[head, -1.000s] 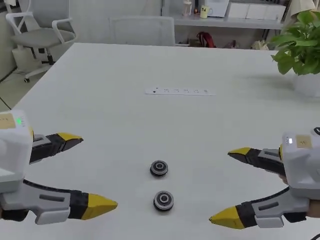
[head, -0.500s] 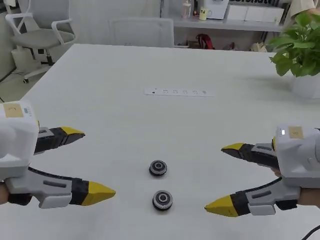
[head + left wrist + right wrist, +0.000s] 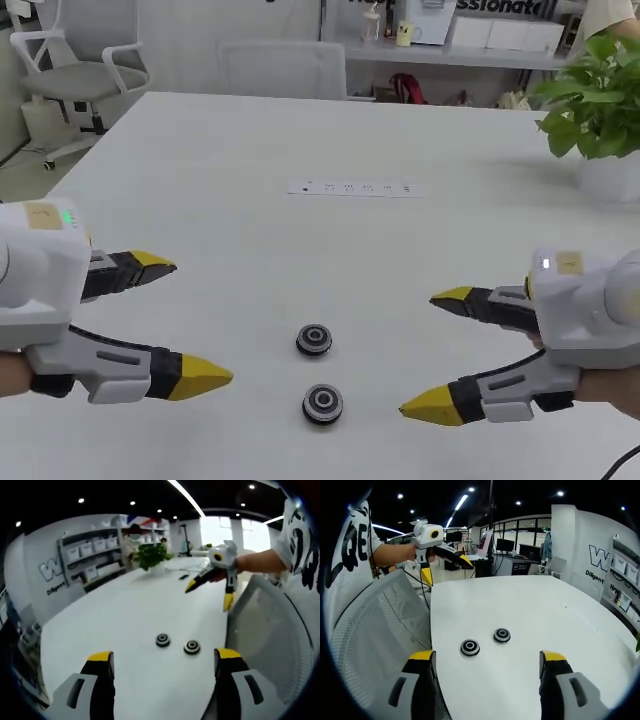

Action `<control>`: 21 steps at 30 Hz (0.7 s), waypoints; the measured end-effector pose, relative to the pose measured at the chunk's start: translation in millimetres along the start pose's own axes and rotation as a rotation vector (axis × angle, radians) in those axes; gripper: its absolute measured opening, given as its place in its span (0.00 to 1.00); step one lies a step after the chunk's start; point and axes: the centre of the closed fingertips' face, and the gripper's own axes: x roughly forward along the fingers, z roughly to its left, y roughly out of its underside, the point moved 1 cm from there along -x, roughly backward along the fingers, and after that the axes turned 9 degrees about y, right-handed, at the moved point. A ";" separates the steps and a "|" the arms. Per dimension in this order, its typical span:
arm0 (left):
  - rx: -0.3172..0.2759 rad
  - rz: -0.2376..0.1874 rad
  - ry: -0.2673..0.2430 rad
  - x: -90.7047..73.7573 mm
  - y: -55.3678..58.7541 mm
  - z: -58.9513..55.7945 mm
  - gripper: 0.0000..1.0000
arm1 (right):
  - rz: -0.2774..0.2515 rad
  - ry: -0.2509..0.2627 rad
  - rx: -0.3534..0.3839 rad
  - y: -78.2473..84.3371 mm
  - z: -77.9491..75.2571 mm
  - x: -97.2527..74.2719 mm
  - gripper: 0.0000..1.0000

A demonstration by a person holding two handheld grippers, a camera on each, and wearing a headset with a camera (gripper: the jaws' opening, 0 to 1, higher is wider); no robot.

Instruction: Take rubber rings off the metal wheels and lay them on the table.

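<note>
On table [image 3: 250,130]: far wheel [image 3: 314,340], near wheel [image 3: 322,403], rings [image 3: 309,404] on.
Flanked by left gripper [image 3: 197,322], right gripper [image 3: 421,352], both gaping, empty, ready to pinch.

I have bare table [image 3: 230,140] on every side of the far wheel [image 3: 314,340] and near wheel [image 3: 322,403], which sit close with a small gap between. The left gripper [image 3: 203,321] and right gripper [image 3: 416,353] flank them, jaws spread wide, touching neither. The power strip [image 3: 347,188] (and a potted plant [image 3: 590,100], far right) lies well beyond.
</note>
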 end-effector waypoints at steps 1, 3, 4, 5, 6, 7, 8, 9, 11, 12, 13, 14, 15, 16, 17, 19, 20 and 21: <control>0.001 0.003 0.001 0.8 0.7 0.2 0.83 | 0.002 -0.002 0.000 0.5 0.2 0.3 0.81; 0.002 0.008 0.004 2.6 2.6 1.0 0.83 | 0.006 -0.004 -0.003 1.5 -0.1 1.7 0.81; 0.002 0.010 0.006 3.3 3.3 1.4 0.83 | 0.008 -0.004 -0.008 1.9 -0.3 2.3 0.80; 0.001 0.012 0.008 4.3 4.3 1.9 0.82 | 0.011 -0.007 -0.015 2.3 -0.2 3.3 0.80; 0.002 0.012 0.008 5.0 4.8 2.2 0.82 | 0.012 -0.011 -0.016 2.3 0.2 4.1 0.79; 0.005 0.013 0.009 5.4 5.0 2.4 0.81 | 0.012 -0.012 -0.020 2.1 0.4 5.4 0.78; 0.012 0.013 0.009 6.0 4.9 2.8 0.81 | 0.013 -0.013 -0.023 2.0 0.7 6.4 0.78; 0.014 0.013 0.009 6.5 5.1 3.2 0.81 | 0.013 -0.016 -0.025 1.8 1.2 7.3 0.78; 0.016 0.020 0.013 8.8 6.5 4.1 0.81 | 0.013 -0.024 -0.026 1.8 2.8 10.4 0.76; 0.018 0.023 0.013 9.5 7.2 4.7 0.81 | 0.014 -0.026 -0.028 1.9 3.8 11.6 0.76; 0.019 0.027 0.013 10.1 7.9 5.3 0.82 | 0.018 -0.034 -0.031 2.6 5.3 13.4 0.76; 0.019 0.030 0.013 11.1 8.7 6.1 0.82 | 0.020 -0.037 -0.033 3.3 5.7 14.9 0.75; 0.018 0.031 0.015 11.6 9.1 6.4 0.82 | 0.022 -0.042 -0.034 4.0 6.4 16.8 0.75; 0.018 0.032 0.017 12.5 9.6 6.7 0.83 | 0.024 -0.046 -0.035 4.4 7.2 17.9 0.75; 0.017 0.033 0.019 13.2 10.2 7.0 0.83 | 0.025 -0.050 -0.035 4.6 7.9 18.9 0.74; 0.016 0.038 0.024 15.1 11.9 7.6 0.82 | 0.025 -0.051 -0.040 4.9 8.1 21.6 0.74; 0.016 0.041 0.026 15.9 12.6 7.8 0.82 | 0.026 -0.058 -0.038 5.0 9.3 23.0 0.73; 0.018 0.043 0.030 17.0 13.2 7.8 0.82 | 0.026 -0.064 -0.033 5.1 10.1 24.0 0.72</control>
